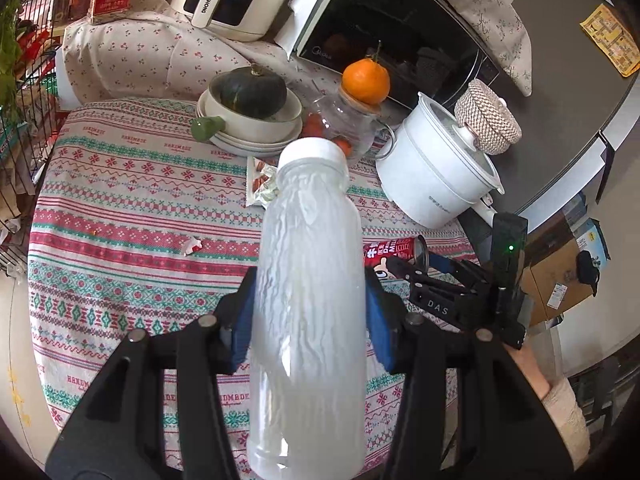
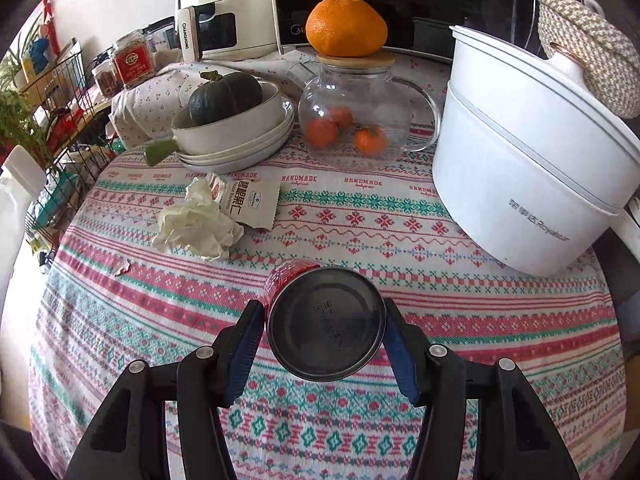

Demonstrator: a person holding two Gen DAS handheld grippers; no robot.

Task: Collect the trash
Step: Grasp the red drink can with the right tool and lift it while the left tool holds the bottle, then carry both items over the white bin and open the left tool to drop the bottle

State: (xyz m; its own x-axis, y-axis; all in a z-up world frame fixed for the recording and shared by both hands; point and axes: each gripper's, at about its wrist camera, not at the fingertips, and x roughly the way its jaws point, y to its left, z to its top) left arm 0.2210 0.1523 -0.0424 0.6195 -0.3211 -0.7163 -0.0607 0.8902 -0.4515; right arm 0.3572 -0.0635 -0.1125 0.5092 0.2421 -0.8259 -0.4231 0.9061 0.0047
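Frosted white plastic fills the middle of your left wrist view: the empty bottle (image 1: 310, 304) with its white screw cap (image 1: 313, 155) sits between the blue pads (image 1: 242, 320) of your left gripper (image 1: 310, 320), which is clamped on the bottle's sides and holds it above the patterned tablecloth (image 1: 120, 240). Your right gripper (image 2: 325, 328) is closed around the red can (image 2: 326, 320), its dark round end facing the camera and a blue pad pressed against each side; from the left wrist view the same can (image 1: 394, 254) lies on its side near the table's edge with your right gripper (image 1: 440, 280) around it. Still on the cloth beyond the can are a crumpled white tissue (image 2: 198, 222) and, touching it, an opened nut snack wrapper (image 2: 248, 200), with a small scrap of red and white paper (image 2: 123, 268) apart to their left. Farther back stand a stack of cream bowls (image 2: 236, 136) holding a dark green squash (image 2: 226, 98), a glass teapot (image 2: 360, 116) with small oranges inside and a large orange (image 2: 346, 28) on its wooden lid, and a white electric pot (image 2: 532, 184) at the right. Behind them are a cream air fryer (image 2: 228, 12) and a black microwave (image 1: 400, 28).
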